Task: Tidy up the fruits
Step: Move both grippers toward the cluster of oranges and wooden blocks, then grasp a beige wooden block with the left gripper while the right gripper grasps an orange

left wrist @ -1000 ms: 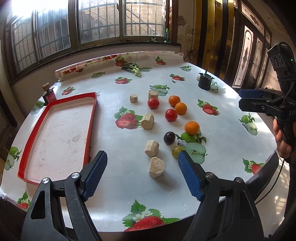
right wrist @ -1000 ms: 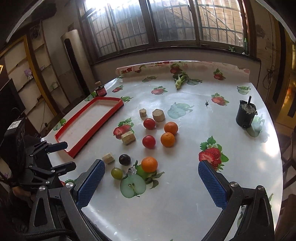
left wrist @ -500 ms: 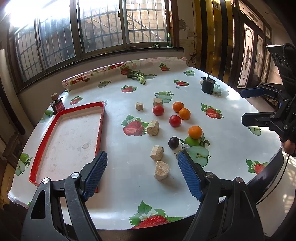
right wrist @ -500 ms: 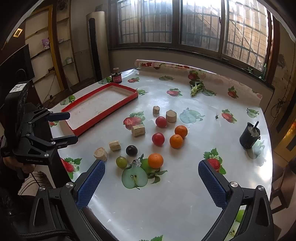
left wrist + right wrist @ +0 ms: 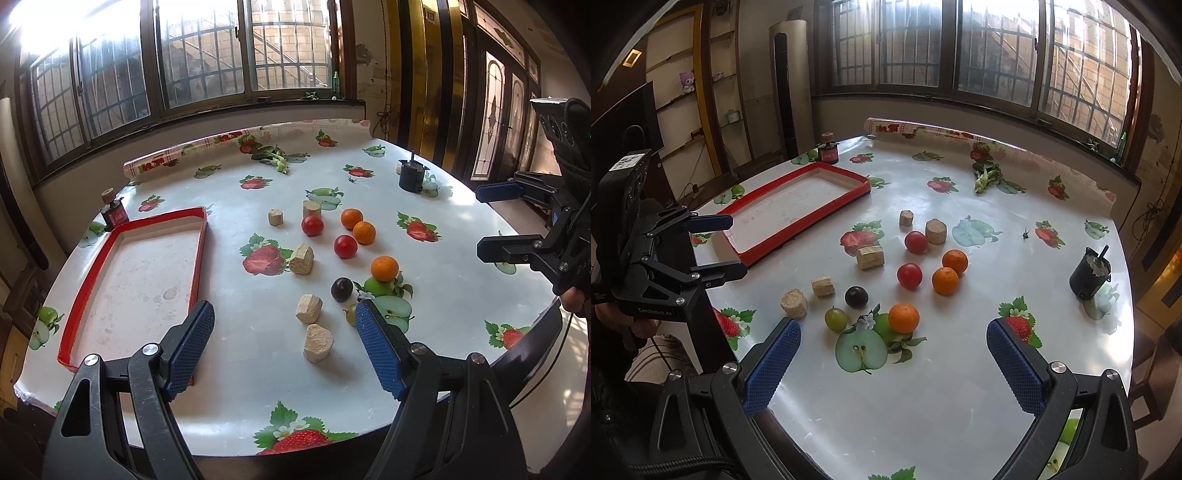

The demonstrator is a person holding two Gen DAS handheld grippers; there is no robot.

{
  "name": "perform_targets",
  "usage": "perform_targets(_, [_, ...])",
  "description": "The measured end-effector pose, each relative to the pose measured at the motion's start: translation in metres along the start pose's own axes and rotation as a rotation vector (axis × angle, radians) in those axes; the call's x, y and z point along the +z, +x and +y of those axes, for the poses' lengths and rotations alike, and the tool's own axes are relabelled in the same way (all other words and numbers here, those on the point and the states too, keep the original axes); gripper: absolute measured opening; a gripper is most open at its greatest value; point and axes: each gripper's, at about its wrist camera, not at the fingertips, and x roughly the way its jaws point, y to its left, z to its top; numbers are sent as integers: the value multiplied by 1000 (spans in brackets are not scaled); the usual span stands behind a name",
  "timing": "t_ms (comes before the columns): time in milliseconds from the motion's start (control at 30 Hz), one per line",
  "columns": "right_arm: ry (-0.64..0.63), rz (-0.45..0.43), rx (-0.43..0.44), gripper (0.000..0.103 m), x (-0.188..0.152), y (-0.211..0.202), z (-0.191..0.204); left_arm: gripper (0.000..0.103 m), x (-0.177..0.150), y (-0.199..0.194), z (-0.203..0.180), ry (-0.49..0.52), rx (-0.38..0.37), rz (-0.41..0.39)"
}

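Both hand-held grippers — left [image 5: 284,347] and right [image 5: 892,363] — hang wide apart and empty above the desk's [image 5: 942,398] near edge. Beyond lie a green grape [image 5: 835,319], dark plum [image 5: 856,296], oranges [image 5: 945,280] and tomatoes [image 5: 909,275] — farther left, the bare red tray [image 5: 768,251].

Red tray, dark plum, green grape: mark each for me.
red tray [image 5: 862,180], right wrist view, far rim corner.
dark plum [image 5: 856,296], right wrist view, centre of fruit.
green grape [image 5: 836,319], right wrist view, centre of fruit.

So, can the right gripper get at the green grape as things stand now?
Probably yes. The right gripper has its jaws wide open and empty, and the green grape lies just ahead with open table between; only the dark grape sits close behind it.
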Motion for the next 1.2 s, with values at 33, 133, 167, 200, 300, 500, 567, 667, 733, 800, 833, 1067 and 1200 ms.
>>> perform_targets(33, [1, 0, -3, 102, 0, 0, 0, 79, 0, 0, 0, -1, -2, 0])
perform_targets(133, [3, 2, 1, 102, -1, 0, 0, 79, 0, 0, 0, -2, -6, 1])
perform_targets(167, [3, 2, 1, 102, -2, 1, 1, 79, -1, 0, 0, -4, -7, 1])
perform_targets(200, [4, 4, 0, 102, -2, 1, 0, 79, -1, 0, 0, -5, -8, 2])
perform_targets(300, [8, 7, 4, 102, -3, 3, 0, 79, -2, 0, -1, -7, -12, 5])
perform_targets(500, [13, 11, 18, 102, -4, 9, 0, 79, -5, 6, -1, -16, -32, 26])
perform_targets(567, [14, 15, 23, 102, -5, 12, -1, 79, -7, 10, -2, -17, -35, 38])
perform_targets(667, [17, 19, 31, 102, -6, 16, -2, 79, -11, 17, -2, -22, -46, 61])
perform_targets(733, [23, 25, 38, 102, -6, 20, -3, 79, -13, 20, -3, -23, -51, 71])
perform_targets(800, [27, 28, 45, 102, -7, 24, -4, 79, -14, 25, -2, -25, -55, 82])
perform_targets(833, [28, 30, 47, 102, -7, 26, -5, 79, -15, 27, -1, -28, -58, 89])
perform_targets(1067, [42, 50, 66, 102, -8, 42, -8, 79, -24, 52, 2, -64, -110, 159])
perform_targets(1200, [63, 68, 81, 100, -10, 60, -9, 79, -27, 70, 0, -70, -124, 202])
